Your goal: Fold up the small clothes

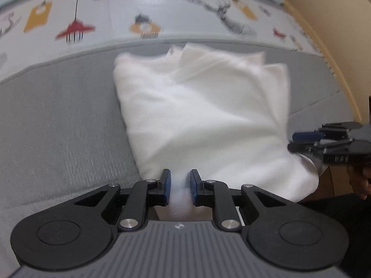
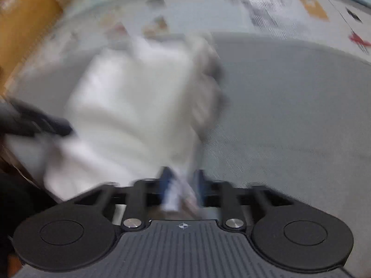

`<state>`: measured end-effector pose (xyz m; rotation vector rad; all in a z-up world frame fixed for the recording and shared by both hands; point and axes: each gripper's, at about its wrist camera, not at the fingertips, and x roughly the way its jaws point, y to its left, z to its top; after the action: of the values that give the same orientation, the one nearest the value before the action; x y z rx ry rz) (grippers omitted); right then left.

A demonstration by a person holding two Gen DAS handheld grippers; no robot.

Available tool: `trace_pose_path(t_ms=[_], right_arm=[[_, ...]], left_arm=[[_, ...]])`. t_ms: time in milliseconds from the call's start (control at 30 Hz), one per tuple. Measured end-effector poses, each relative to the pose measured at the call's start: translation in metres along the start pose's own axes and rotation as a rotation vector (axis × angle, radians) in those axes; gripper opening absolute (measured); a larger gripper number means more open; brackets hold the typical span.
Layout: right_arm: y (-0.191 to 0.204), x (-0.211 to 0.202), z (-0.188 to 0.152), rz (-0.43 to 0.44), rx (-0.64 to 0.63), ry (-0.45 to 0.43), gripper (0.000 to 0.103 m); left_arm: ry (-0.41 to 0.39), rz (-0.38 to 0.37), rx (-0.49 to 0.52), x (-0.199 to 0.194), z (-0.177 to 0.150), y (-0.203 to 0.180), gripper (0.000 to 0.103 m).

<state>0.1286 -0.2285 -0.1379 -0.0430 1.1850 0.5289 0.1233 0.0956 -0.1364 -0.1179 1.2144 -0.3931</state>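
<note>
— On the grey mattress (image 1: 58, 120), near its front edge: what lies there?

— A white garment (image 1: 204, 115), folded into a thick, roughly oblong bundle. In the left wrist view its long axis runs from the front edge toward the far edge, where the patterned sheet (image 1: 162, 14) begins. The far end shows several loose pointed corners; the near end reaches past the front edge of the mattress on the right side.

— And the left gripper (image 1: 180, 188)?

— It sits at the near end of the garment. Its blue pads (image 1: 167, 185) stand a little apart with white cloth filling the gap between them, touching both; they grip that fold.

— The right gripper (image 2: 183, 185)?

— In its own view, which is badly blurred, a strip of white cloth runs up between its fingers. Whether the fingers press on it I cannot tell. In the left wrist view it shows at the right edge, turned sideways, its tips against the garment's right near corner.

— Anything else?

— A tan wall (image 1: 336, 23) beyond the right side of the mattress. In the right wrist view the left gripper appears as a dark smear at the garment's left near corner.
</note>
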Motion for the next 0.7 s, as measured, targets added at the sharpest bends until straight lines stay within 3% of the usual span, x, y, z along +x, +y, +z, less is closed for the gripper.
trace_pose_path(t_ms=[100,167,233,267,333,400,467,533,633,700], right_arm=[[-0.006,-0.03,0.003,0.007,0.047,-0.143,0.038],[-0.012,-0.052,0.004,0.072,0.094,-0.238,0.038],[-0.008,-0.064,0.001,0.168,0.097,-0.285,0.038],[-0.005,-0.062,0.0,0.212,0.079,-0.277,0.038],[0.007,-0.048,-0.006,0.261,0.007,-0.173,0.036],[0.019,-0.02,-0.012,0.15,-0.098,-0.005,0.036],[0.025,0.003,-0.023,0.0,-0.195,0.133,0.044],[0.023,-0.003,-0.023,0.004,-0.188,0.125,0.043],[0.022,-0.015,-0.016,0.011,-0.153,0.086,0.043],[0.019,-0.024,-0.013,0.02,-0.144,0.043,0.043]], left_arm=[[-0.025,-0.072,0.043,-0.014,-0.006,-0.009,0.021],[0.009,-0.11,0.101,-0.012,-0.013,-0.017,0.024],[0.076,-0.075,0.157,0.001,-0.02,-0.024,0.024],[0.108,-0.058,0.173,0.008,-0.024,-0.026,0.024],[0.14,-0.061,0.181,0.012,-0.027,-0.029,0.024],[0.135,-0.077,0.17,0.008,-0.027,-0.029,0.024],[0.075,-0.096,0.158,-0.002,-0.023,-0.028,0.024],[0.014,-0.13,0.12,-0.011,-0.018,-0.022,0.025],[0.074,-0.055,0.087,0.005,-0.019,-0.012,0.024],[0.067,-0.065,0.109,0.005,-0.019,-0.014,0.027]])
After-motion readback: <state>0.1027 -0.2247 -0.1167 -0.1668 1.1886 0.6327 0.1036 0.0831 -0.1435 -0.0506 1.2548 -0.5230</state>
